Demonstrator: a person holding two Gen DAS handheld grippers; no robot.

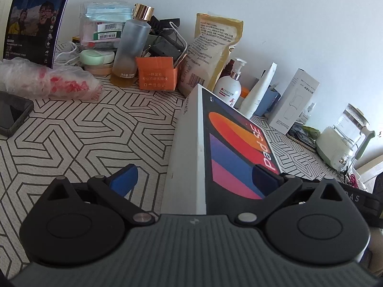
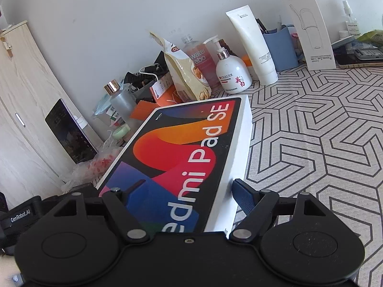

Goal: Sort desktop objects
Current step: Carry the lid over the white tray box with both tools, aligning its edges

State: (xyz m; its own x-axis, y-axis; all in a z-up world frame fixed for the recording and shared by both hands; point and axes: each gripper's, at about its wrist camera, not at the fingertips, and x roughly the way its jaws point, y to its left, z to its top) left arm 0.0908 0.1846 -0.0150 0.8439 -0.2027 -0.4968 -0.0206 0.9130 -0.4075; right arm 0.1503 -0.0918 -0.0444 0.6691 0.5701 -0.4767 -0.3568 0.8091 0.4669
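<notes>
A white tablet box printed "Redmi Pad SE" (image 1: 222, 141) with an orange, red and blue front stands tilted over the patterned table mat (image 1: 83, 131). My left gripper (image 1: 198, 179) holds its near end between two blue pads, one on the underside, one on the printed face. The box also fills the right wrist view (image 2: 186, 148). My right gripper (image 2: 189, 191) clamps the same box across its thickness, the right blue finger (image 2: 244, 196) against the white side.
Clutter lines the wall: a gold-capped bottle (image 1: 132, 47), an orange carton (image 1: 156, 73), a snack pouch (image 1: 210, 47), a white pump bottle (image 1: 228, 88), a white tube (image 2: 253, 45), a tall white box (image 2: 308, 21). A phone (image 1: 33, 16) and plastic bag (image 1: 47, 81) sit left, a kettle (image 1: 344, 138) right.
</notes>
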